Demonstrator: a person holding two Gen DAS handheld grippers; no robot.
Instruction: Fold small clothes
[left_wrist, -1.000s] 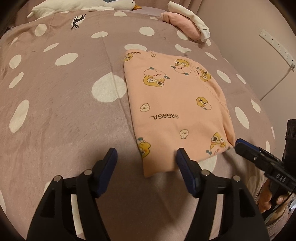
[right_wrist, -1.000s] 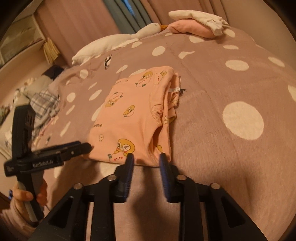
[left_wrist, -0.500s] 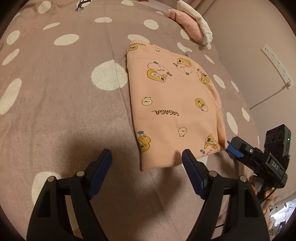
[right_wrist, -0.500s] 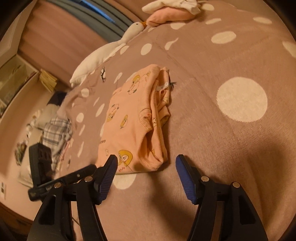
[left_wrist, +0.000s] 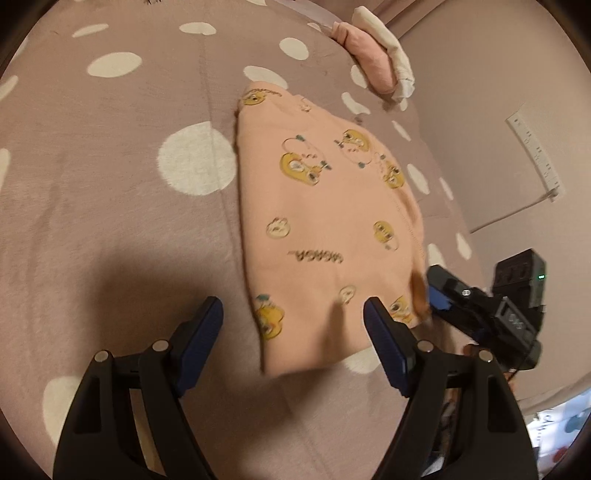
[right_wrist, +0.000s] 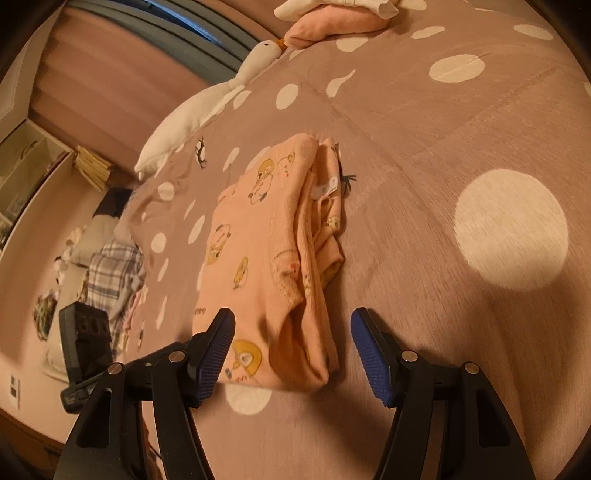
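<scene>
A small peach garment (left_wrist: 325, 229) with yellow cartoon prints lies folded into a long strip on the mauve polka-dot bedspread (left_wrist: 110, 192). My left gripper (left_wrist: 293, 325) is open, its jaws spread over the garment's near left corner. My right gripper (right_wrist: 291, 339) is open, its jaws either side of the garment's (right_wrist: 273, 258) near end, where the layered folded edge (right_wrist: 321, 240) shows. The right gripper (left_wrist: 439, 291) also shows in the left wrist view, its tip at the garment's right near corner. Neither gripper holds cloth.
A pile of folded pink and white clothes (left_wrist: 373, 55) lies at the far end of the bed. A white plush goose (right_wrist: 207, 107) lies beyond the garment. A wall with a power strip (left_wrist: 535, 155) stands to the right. Plaid cloth (right_wrist: 110, 277) lies beside the bed.
The right gripper has opened wide from nearly closed. Both grippers have moved closer and lower over the garment's near end. The garment lies as before.
</scene>
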